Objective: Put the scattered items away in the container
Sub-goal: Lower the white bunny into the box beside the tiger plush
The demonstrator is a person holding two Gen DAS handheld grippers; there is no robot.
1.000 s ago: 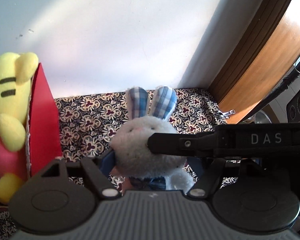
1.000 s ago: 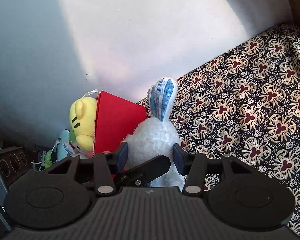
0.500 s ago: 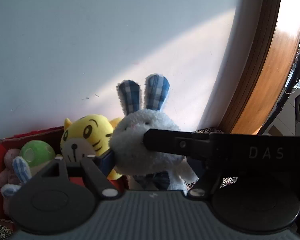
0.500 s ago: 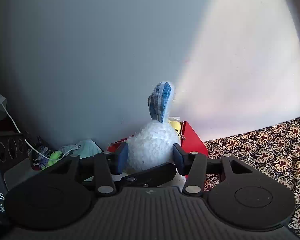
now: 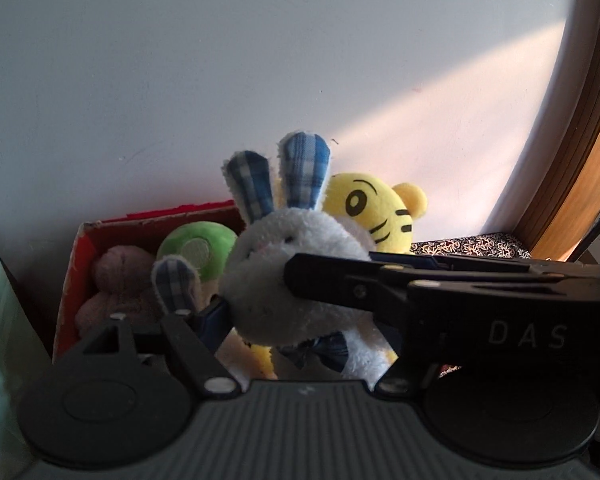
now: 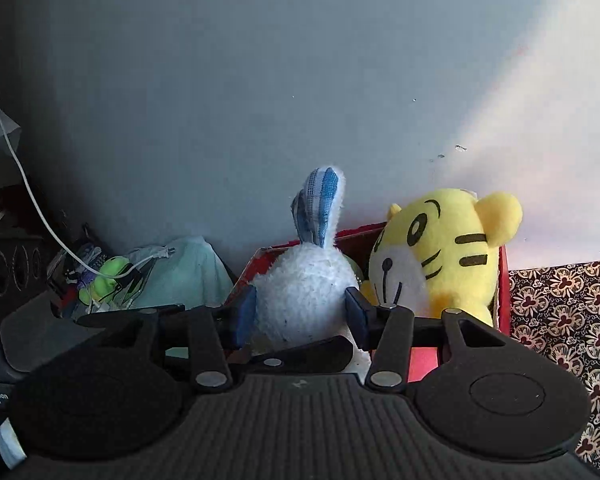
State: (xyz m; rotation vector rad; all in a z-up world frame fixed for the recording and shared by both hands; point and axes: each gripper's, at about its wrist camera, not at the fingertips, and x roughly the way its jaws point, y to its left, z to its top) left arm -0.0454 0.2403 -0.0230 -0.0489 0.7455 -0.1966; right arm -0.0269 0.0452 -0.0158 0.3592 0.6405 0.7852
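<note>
Both tongs (image 6: 300,314) clamping white bunny (image 6: 304,288), above red box (image 5: 76,264) rim

Fluffy plush rabbit (image 5: 296,280), matt, seemingly cardboard red box (image 5: 70,276), checked cloth ears.

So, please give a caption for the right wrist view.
Right tongs hold the white plush rabbit beside the yellow tiger at the red box.

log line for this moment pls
both grippers shut on white bunny | left gripper | right gripper | above red box
</note>
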